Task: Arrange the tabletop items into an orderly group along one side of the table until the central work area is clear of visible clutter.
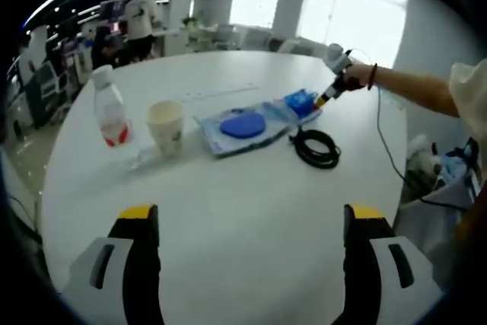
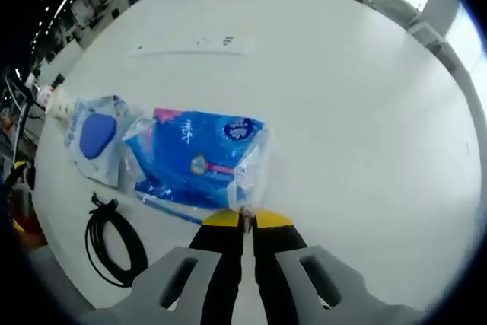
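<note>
Right gripper: jaws clenched on the edge of the blue plastic tissue pack.
Left gripper: jaws released, hovering above the round white worktop.
Progress: clear plastic bottle, paper cup, pouch with a blue disc and coiled black cable lie mid-worktop in a loose row; grouping along one side appears barely begun.

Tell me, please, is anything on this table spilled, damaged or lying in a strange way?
Nothing looks spilled or damaged. The bottle and paper cup stand upright, and the black cable lies coiled. The right gripper pinches the blue tissue pack by its corner.
</note>
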`<state>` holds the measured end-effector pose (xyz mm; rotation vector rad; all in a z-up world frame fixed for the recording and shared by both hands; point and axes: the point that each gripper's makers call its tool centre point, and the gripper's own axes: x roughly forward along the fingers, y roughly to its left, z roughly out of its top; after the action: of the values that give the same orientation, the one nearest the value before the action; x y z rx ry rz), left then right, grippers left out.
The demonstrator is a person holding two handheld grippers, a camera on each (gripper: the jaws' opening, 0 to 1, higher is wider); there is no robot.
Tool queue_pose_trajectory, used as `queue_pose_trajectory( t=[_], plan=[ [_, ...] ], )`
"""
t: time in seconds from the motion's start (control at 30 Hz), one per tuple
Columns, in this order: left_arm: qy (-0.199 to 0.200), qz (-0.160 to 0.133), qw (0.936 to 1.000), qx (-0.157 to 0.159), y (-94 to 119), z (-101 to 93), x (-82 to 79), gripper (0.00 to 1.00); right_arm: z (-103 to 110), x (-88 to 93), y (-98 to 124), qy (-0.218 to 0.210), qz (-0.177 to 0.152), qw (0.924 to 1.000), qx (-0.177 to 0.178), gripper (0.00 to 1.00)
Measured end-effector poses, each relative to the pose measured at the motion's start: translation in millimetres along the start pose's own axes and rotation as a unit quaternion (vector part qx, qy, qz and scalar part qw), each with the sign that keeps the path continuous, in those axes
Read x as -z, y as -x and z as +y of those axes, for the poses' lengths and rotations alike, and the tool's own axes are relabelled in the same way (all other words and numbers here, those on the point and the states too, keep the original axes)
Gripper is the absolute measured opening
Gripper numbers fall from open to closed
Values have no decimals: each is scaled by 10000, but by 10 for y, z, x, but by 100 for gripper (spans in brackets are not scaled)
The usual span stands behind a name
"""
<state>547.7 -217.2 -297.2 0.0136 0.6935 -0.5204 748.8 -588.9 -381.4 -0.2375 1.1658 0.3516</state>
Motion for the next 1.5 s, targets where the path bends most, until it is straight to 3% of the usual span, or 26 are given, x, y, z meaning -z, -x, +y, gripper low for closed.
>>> queue_pose_trajectory(
  t=[0.2,0.3,0.5,0.67,0.93,1.17,1.33,1.5],
  plan=[
    [0,15,10000,26,-9,-20,-1,98,-56,39,-28,70,108,9997,211,7],
    [-5,9,10000,26,-11,-25,-6,99,-100,47,-28,390,157,9982,423,8],
    [23,9,10000,3,-14,-5,-8,99,-115,5,-45,67,-40,9992,388,8],
    [53,21,10000,3,-17,1,-2,99,-96,45,-69,79,29,9994,322,8],
    [62,33,10000,31,-19,-12,0,99,-111,3,-36,-138,-164,9994,256,12],
    [64,16,10000,71,-16,-40,-15,99,-156,-31,62,-147,-346,9988,312,31],
    [64,-13,9999,118,-13,-65,-37,99,-74,-82,154,-188,-643,9977,135,49],
    [71,-44,9999,150,-3,-92,-55,99,45,-107,246,-148,-847,9963,-57,62]
  ],
)
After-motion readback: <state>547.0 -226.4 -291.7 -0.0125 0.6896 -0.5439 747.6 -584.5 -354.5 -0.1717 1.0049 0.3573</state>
